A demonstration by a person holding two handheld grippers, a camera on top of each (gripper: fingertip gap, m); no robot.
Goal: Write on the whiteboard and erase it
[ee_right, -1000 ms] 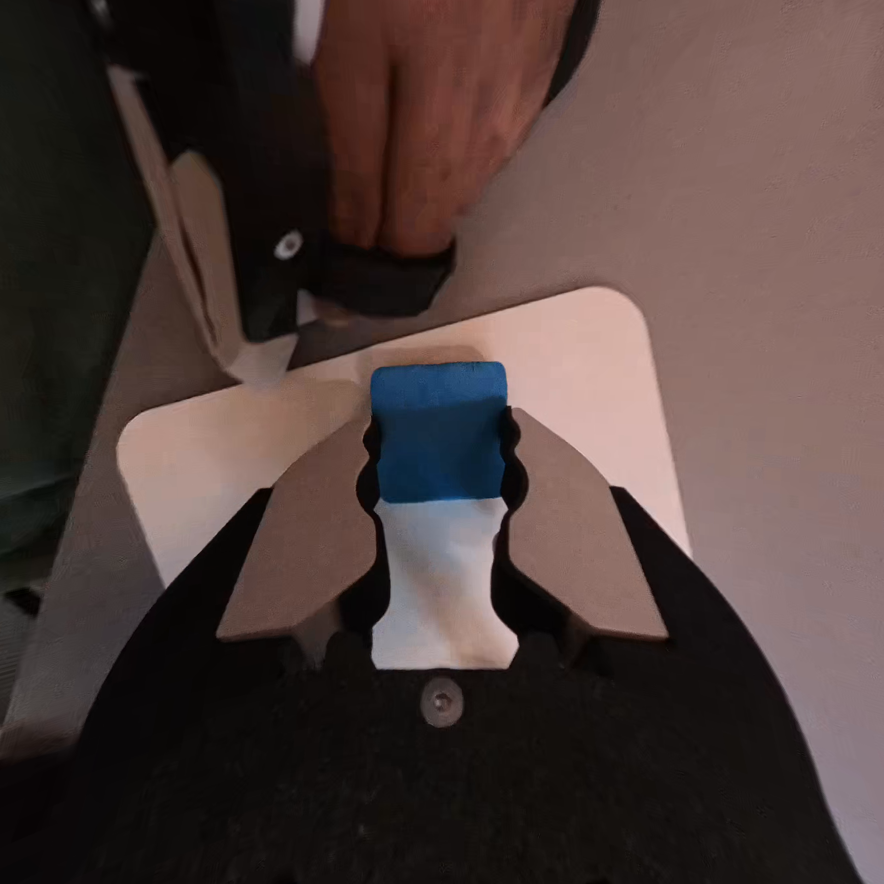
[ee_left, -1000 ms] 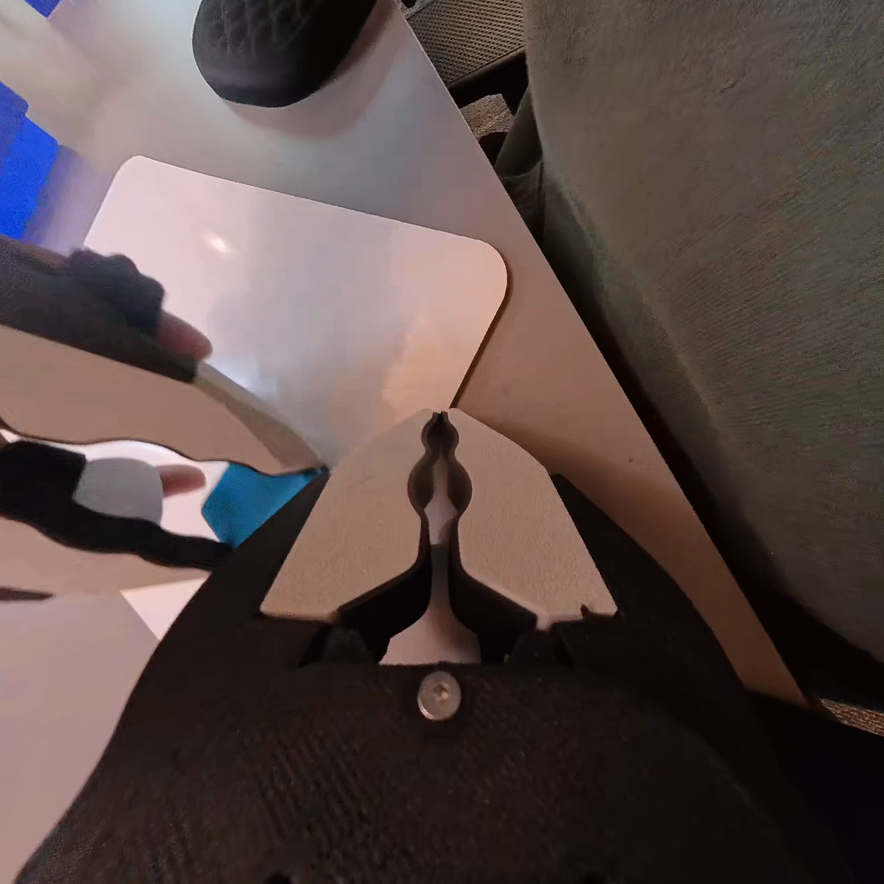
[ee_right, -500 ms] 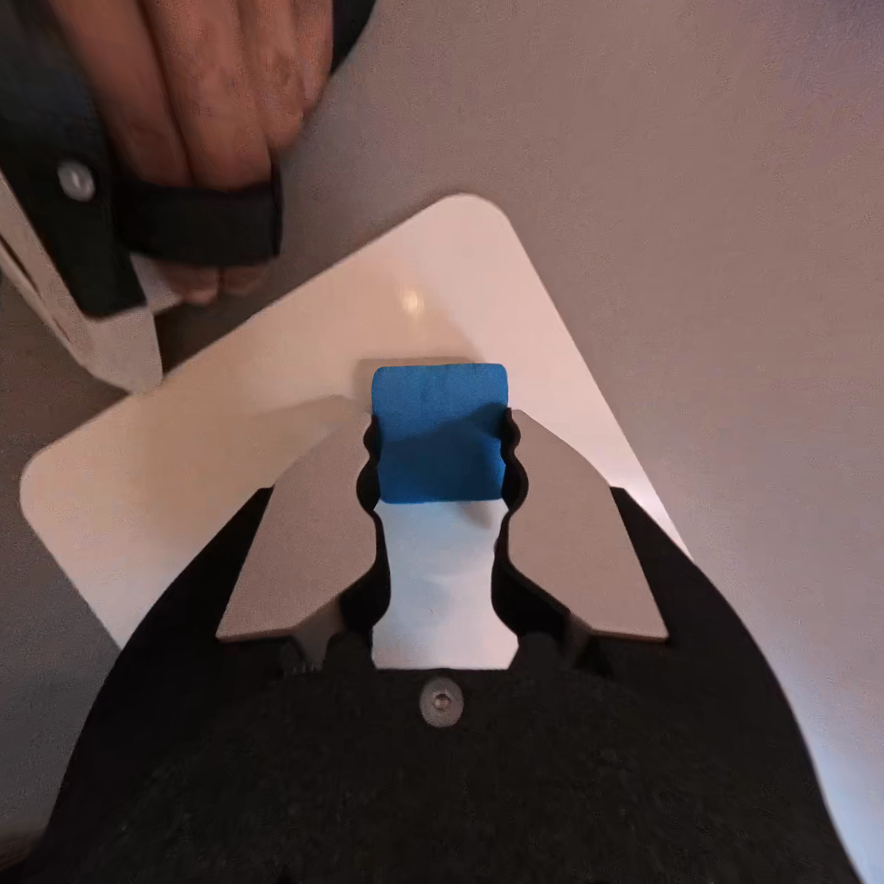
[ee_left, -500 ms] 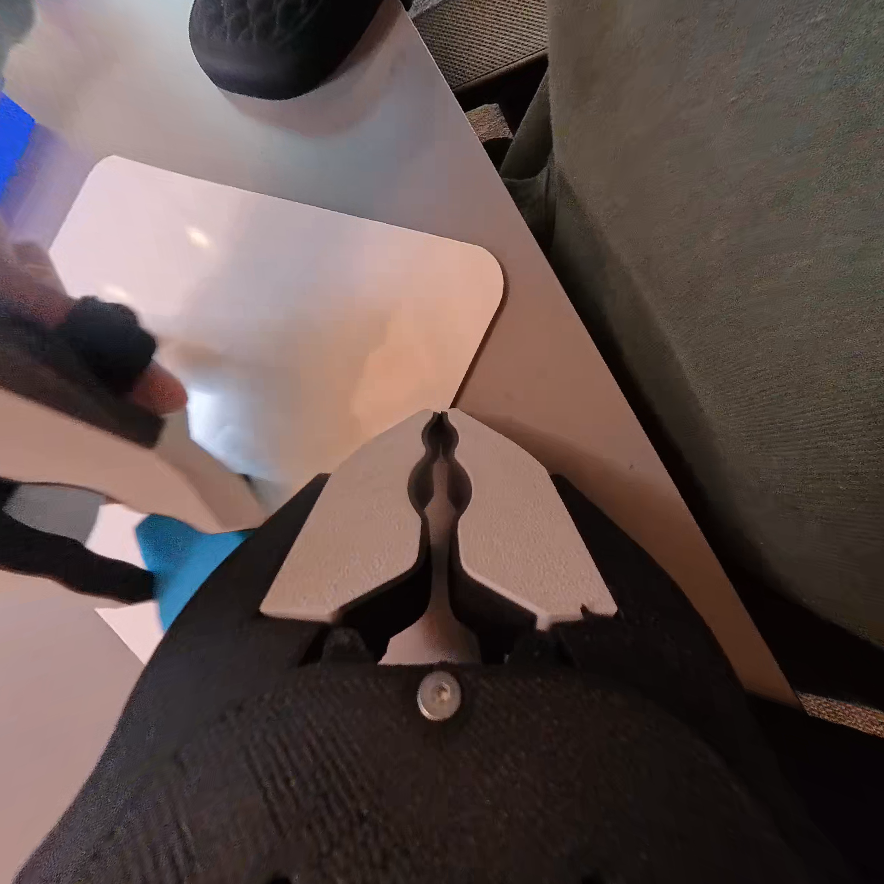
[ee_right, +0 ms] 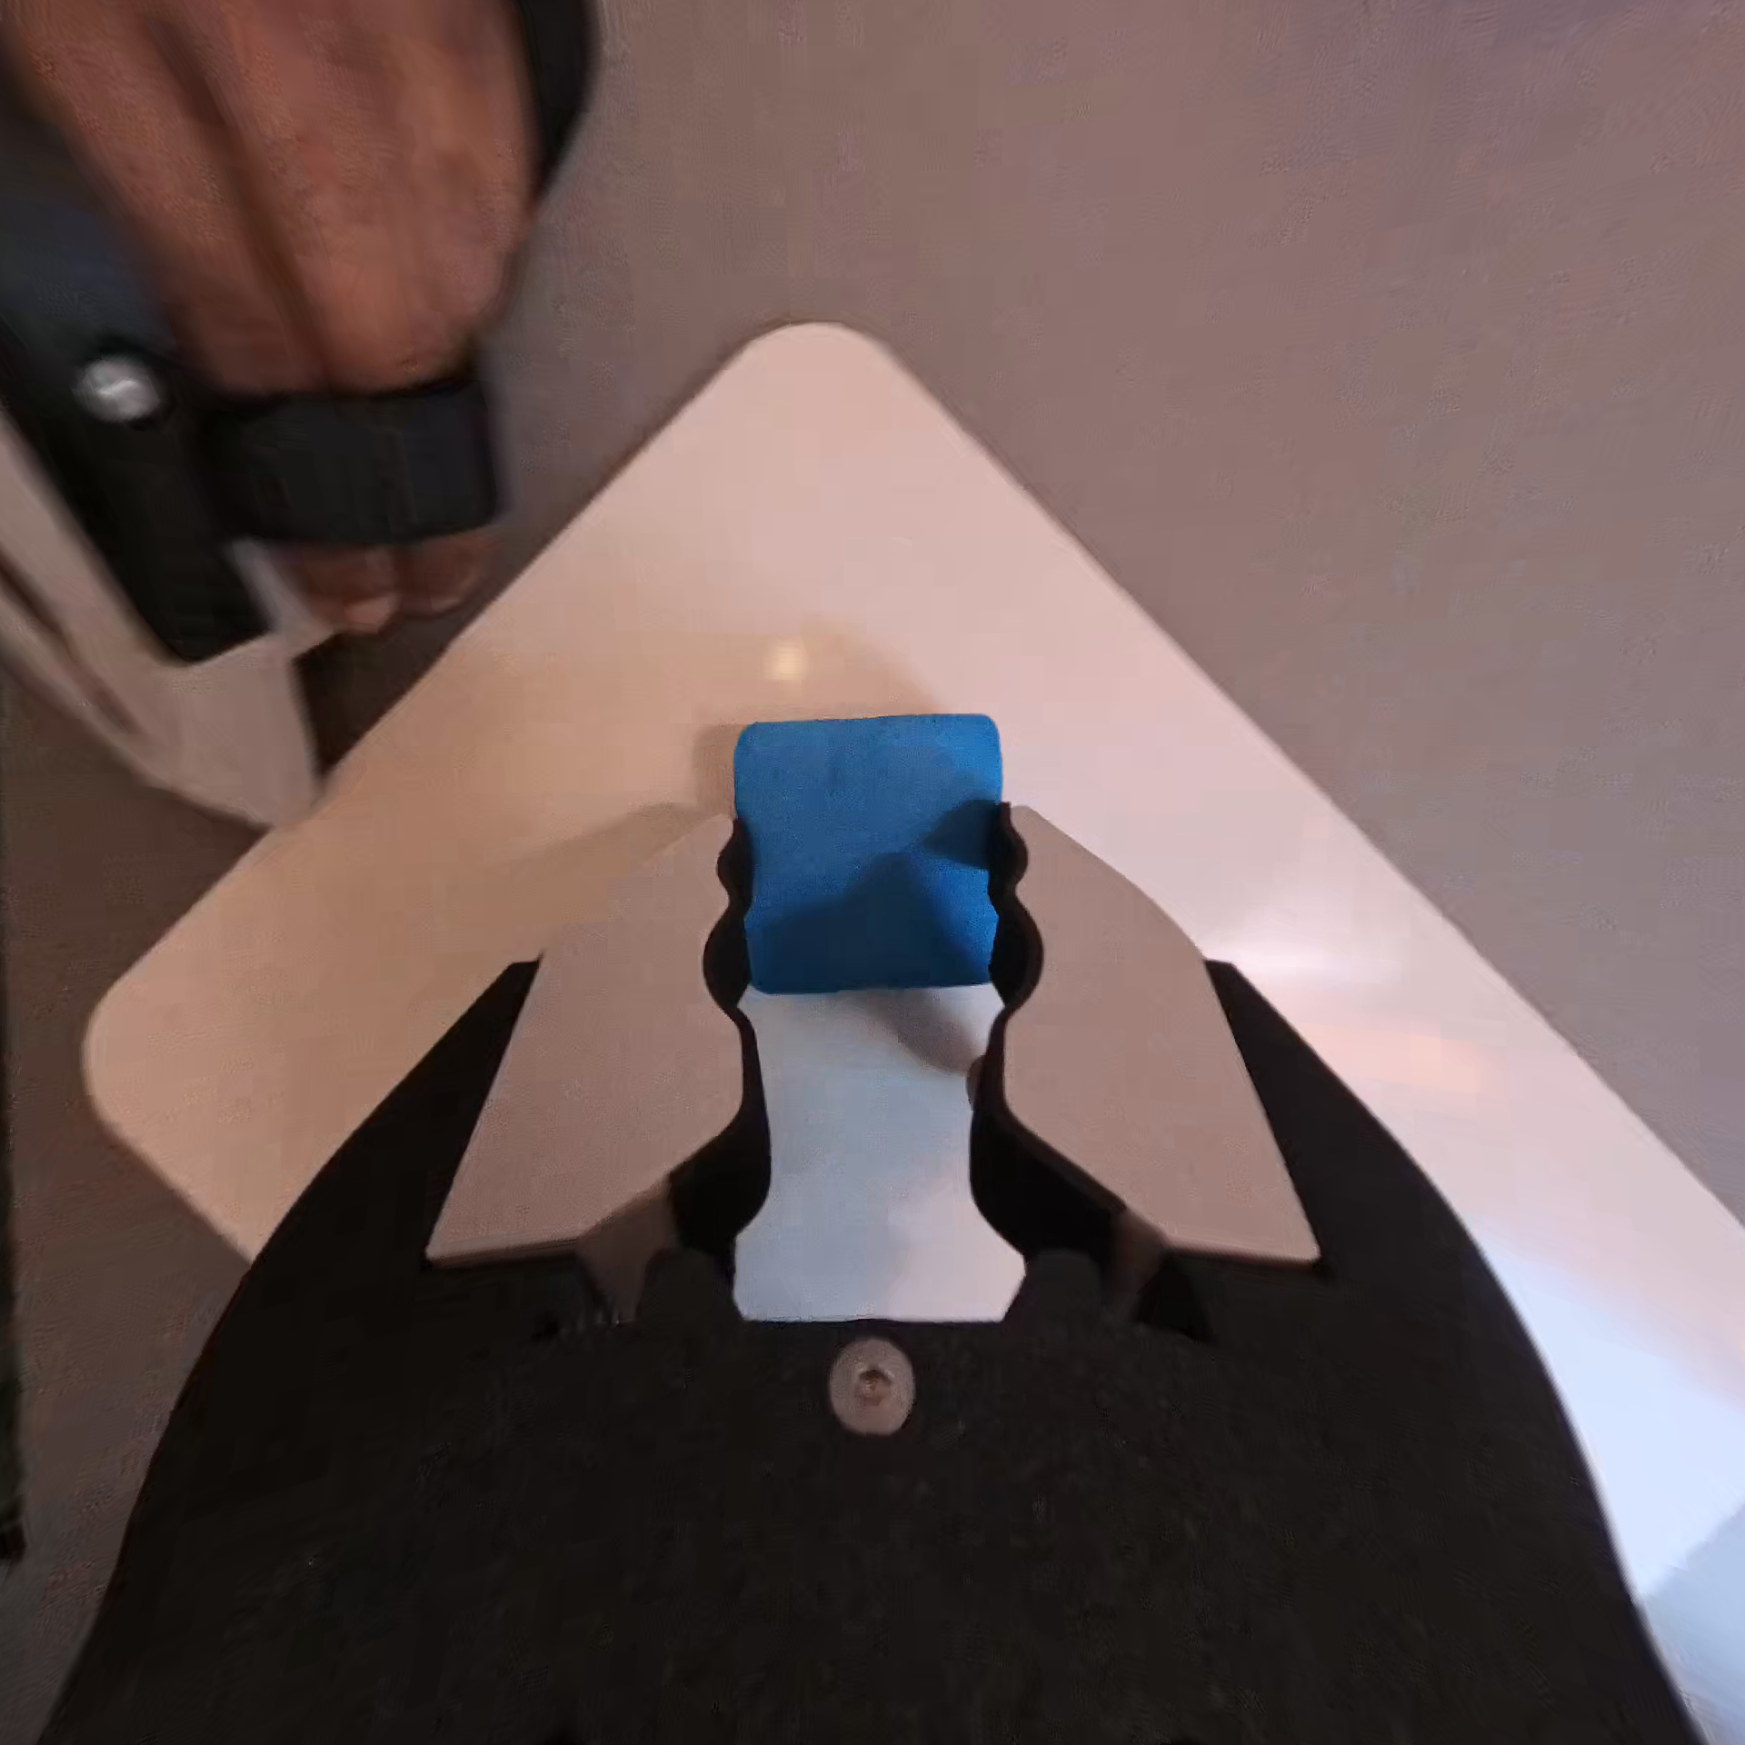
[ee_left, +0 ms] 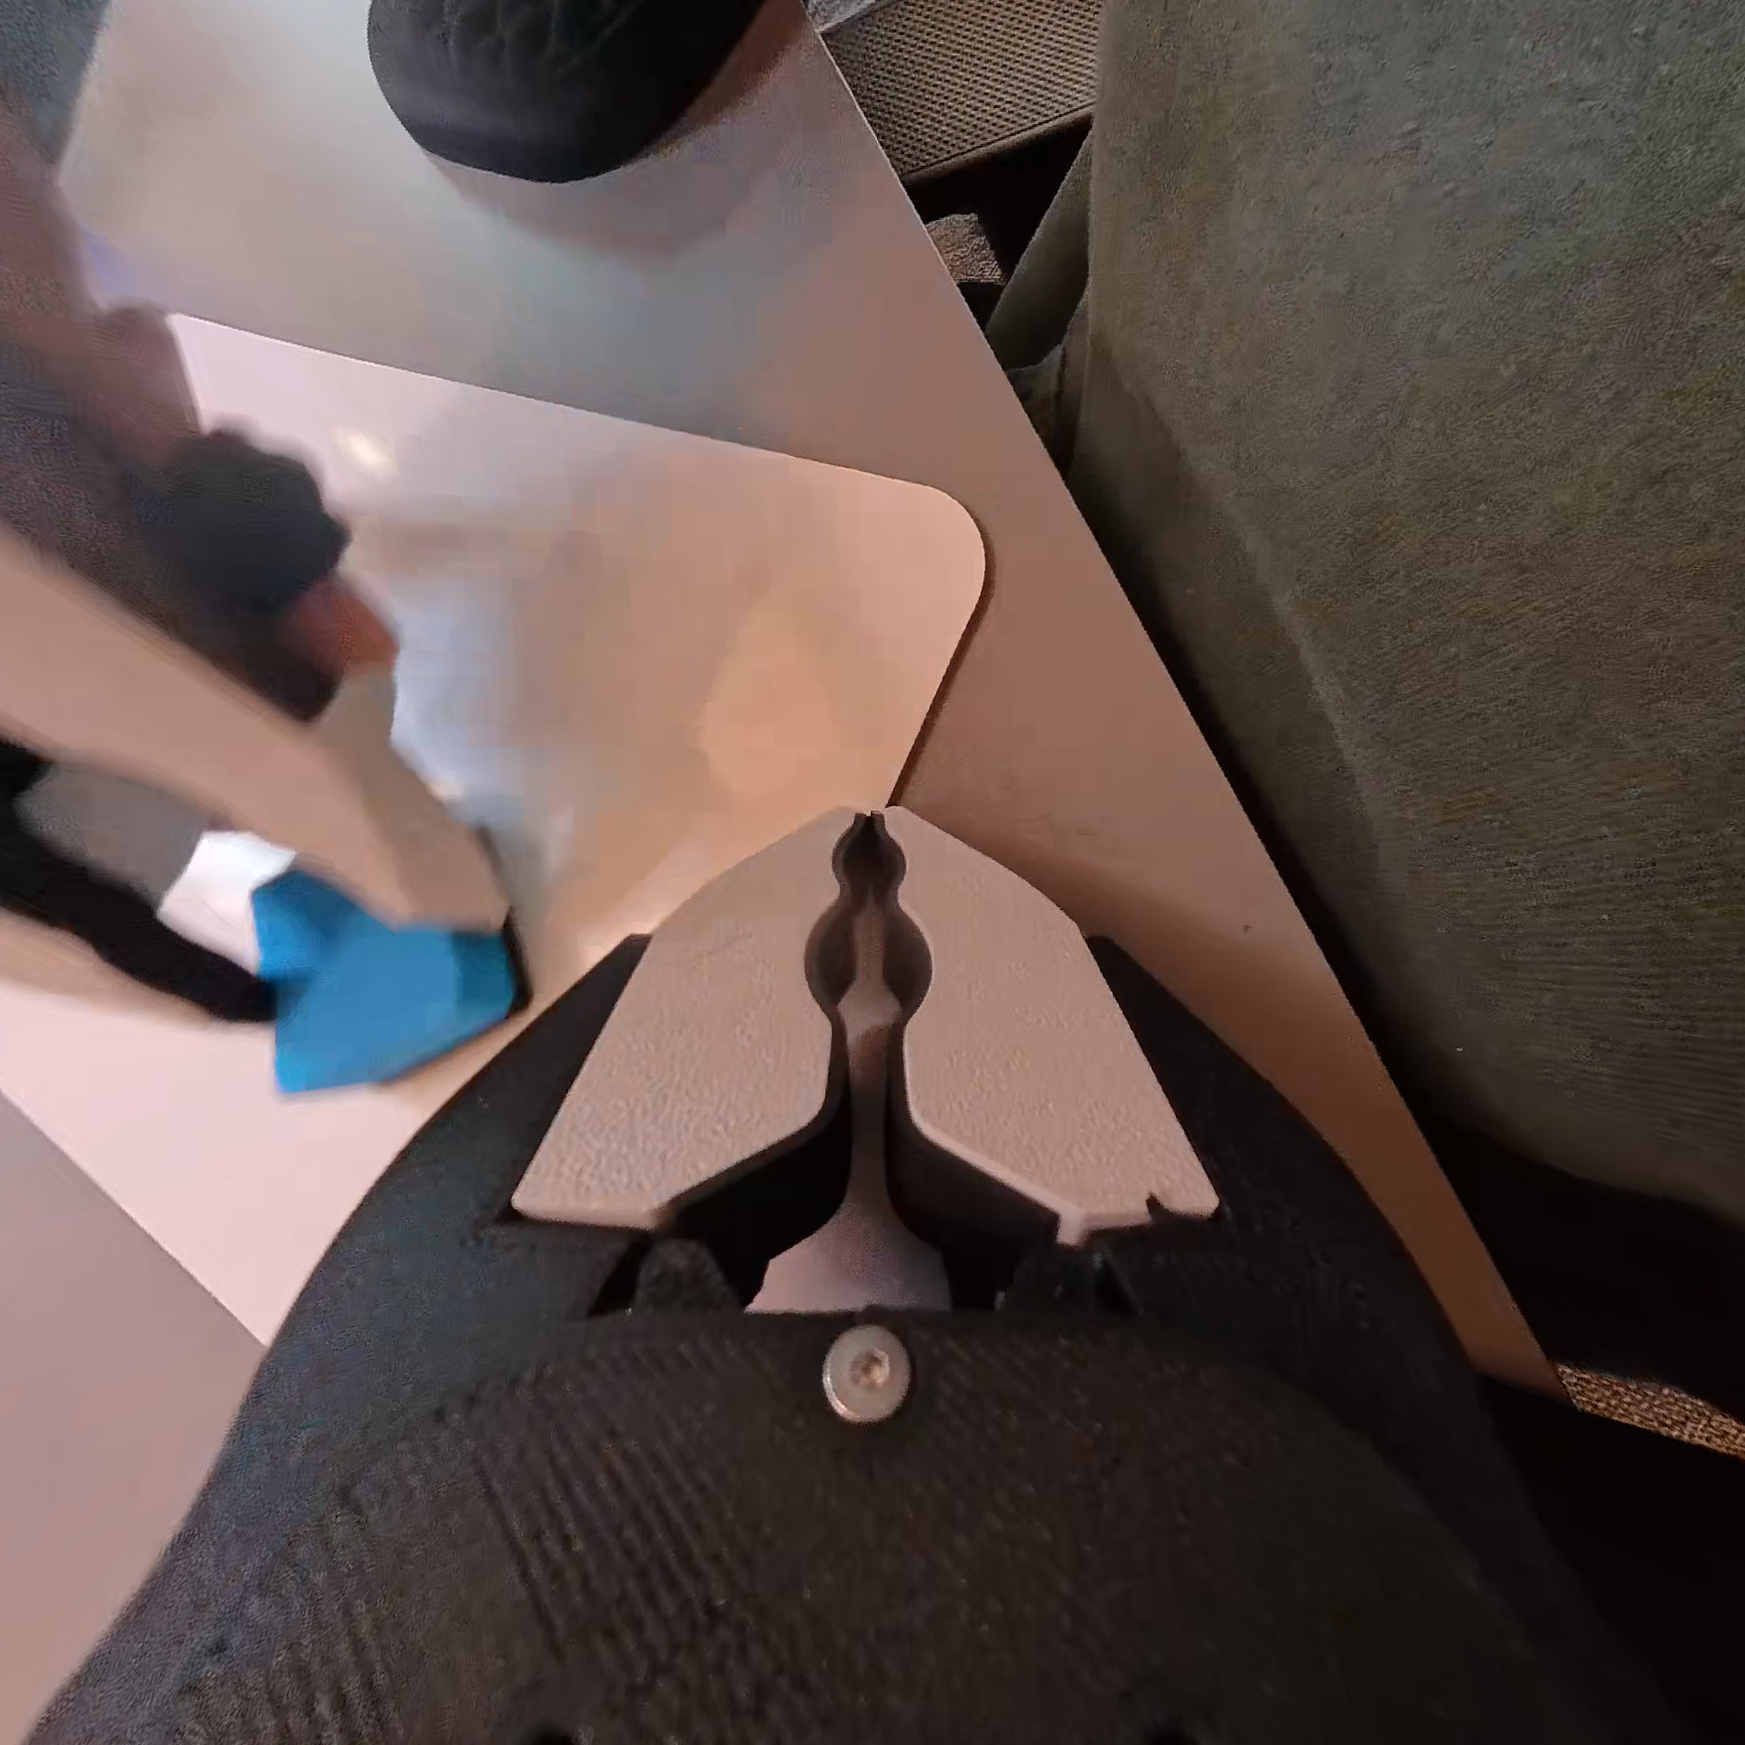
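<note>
Whiteboard (ee_right: 604, 774) on worktop (ee_right: 1322, 378): blue eraser (ee_right: 864, 850) is grasped by right gripper (ee_right: 864, 906); left gripper (ee_left: 873, 831) jaws are clenched, empty.

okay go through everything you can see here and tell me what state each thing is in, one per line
Left claw: shut, empty, tips at the whiteboard's corner.
Right claw: shut on the blue eraser.
Blue eraser: gripped, squeezed, over the board.
Whiteboard: flat on the table, no marks visible.
Table: grey, bearing the whiteboard.
Black object: resting on the table's far edge.
</note>
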